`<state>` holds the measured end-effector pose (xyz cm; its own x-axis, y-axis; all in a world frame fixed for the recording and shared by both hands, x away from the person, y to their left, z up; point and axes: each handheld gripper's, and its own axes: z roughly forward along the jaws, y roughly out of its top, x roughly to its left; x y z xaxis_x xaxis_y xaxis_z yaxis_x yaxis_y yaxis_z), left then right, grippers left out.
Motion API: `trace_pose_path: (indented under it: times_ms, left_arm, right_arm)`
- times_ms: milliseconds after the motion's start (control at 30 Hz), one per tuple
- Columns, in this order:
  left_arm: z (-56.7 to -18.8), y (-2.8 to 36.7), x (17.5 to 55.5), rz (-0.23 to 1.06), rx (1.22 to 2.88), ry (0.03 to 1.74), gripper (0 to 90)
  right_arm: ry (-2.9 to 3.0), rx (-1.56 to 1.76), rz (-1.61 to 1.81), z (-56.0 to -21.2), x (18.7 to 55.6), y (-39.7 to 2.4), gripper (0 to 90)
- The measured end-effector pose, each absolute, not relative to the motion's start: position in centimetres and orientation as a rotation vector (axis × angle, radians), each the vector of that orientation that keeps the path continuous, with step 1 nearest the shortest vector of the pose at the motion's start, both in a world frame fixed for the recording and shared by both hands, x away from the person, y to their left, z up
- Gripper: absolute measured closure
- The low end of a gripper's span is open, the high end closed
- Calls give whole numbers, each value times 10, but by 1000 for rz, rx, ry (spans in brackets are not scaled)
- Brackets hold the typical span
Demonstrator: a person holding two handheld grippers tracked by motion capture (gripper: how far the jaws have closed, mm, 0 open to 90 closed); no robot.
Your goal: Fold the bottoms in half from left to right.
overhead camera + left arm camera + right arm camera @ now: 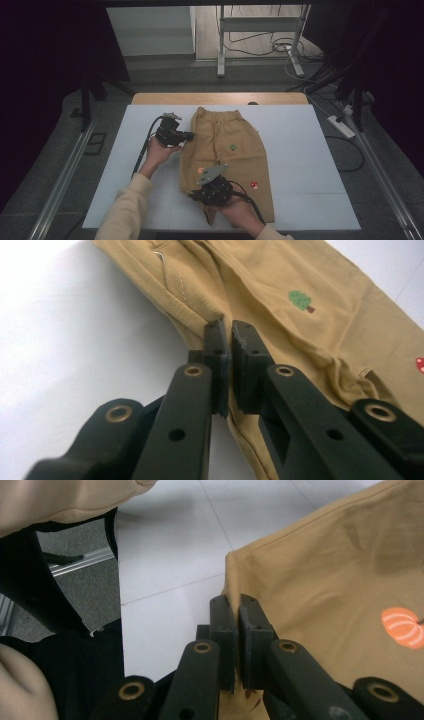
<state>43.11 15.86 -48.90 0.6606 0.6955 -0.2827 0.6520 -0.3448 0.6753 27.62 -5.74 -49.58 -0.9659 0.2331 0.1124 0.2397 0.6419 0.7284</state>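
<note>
Here, both tools (jaws closed) pinching trousers (227, 150)

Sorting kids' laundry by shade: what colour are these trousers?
The trousers are tan, with small tree and mushroom motifs; clearest in the left gripper view.

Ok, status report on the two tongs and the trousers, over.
Left tongs shut on the tan trousers at their side edge. Right tongs shut on the hem corner. Trousers lie flat on the white table. Nothing in the way.
</note>
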Motion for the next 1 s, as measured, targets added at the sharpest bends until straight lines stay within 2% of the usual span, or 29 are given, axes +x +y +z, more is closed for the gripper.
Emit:
trace_pose_path:
  times_ms: [1000]
  left_arm:
    - [-479,119,435,64,2078,970,853]
  right_arm:
    - [-2845,-575,-1332,-489,273,-119,861]
